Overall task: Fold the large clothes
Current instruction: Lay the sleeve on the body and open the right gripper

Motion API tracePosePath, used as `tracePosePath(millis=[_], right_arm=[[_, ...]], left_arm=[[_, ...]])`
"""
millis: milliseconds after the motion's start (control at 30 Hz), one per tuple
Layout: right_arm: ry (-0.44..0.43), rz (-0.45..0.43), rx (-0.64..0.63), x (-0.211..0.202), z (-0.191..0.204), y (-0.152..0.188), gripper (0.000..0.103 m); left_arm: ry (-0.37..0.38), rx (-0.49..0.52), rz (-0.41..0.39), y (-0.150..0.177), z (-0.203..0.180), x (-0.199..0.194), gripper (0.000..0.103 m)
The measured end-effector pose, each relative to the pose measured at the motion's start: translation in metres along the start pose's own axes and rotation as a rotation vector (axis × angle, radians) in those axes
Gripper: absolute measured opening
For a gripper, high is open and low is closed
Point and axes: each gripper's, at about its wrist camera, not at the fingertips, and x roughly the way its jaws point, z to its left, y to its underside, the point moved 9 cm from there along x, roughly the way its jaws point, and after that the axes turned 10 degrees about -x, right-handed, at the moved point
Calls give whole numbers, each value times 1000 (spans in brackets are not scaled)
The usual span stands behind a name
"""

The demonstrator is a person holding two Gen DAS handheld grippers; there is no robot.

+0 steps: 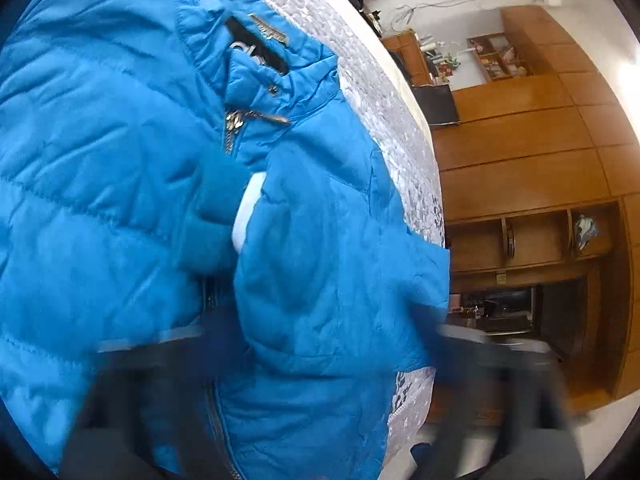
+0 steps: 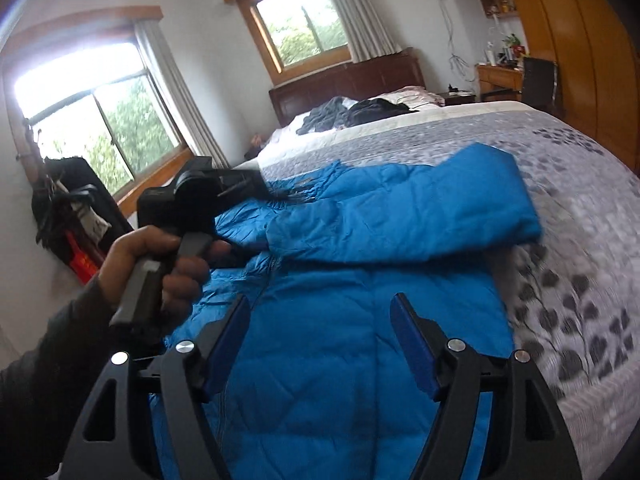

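Note:
A bright blue padded jacket (image 2: pixel 360 368) lies front up on the bed's grey leaf-patterned cover (image 2: pixel 580 280). One sleeve (image 2: pixel 404 216) lies folded across its chest. My right gripper (image 2: pixel 320 316) hovers open over the lower body of the jacket with nothing between its blue pads (image 2: pixel 236 324). A hand holds my left gripper (image 2: pixel 192 208) low over the collar end. In the left wrist view the jacket (image 1: pixel 120 140) fills the frame, its collar label (image 1: pixel 256 46) and zip pull (image 1: pixel 236 120) showing. The left gripper (image 1: pixel 320 340) is blurred, its fingers wide apart either side of the sleeve (image 1: pixel 328 264).
Dark clothes (image 2: pixel 352 114) are piled at the far end of the bed near a dark wooden headboard (image 2: pixel 348 80). A wooden wardrobe (image 2: pixel 580 40), a desk (image 2: pixel 500 74) and a chair (image 2: pixel 538 80) stand at the right. A black bag (image 2: pixel 76 220) leans under the window at the left.

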Motion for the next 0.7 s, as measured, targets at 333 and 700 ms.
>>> tracePosePath(millis=[333,700], right_arm=[[-19,-10,69,-11,-19,16,74],[-53,-1,80,-6,-16,21,74]], left_arm=[[-2,133,-141,-29,-38,-82,8],[-54,124,-320,-64,5,-202,7]])
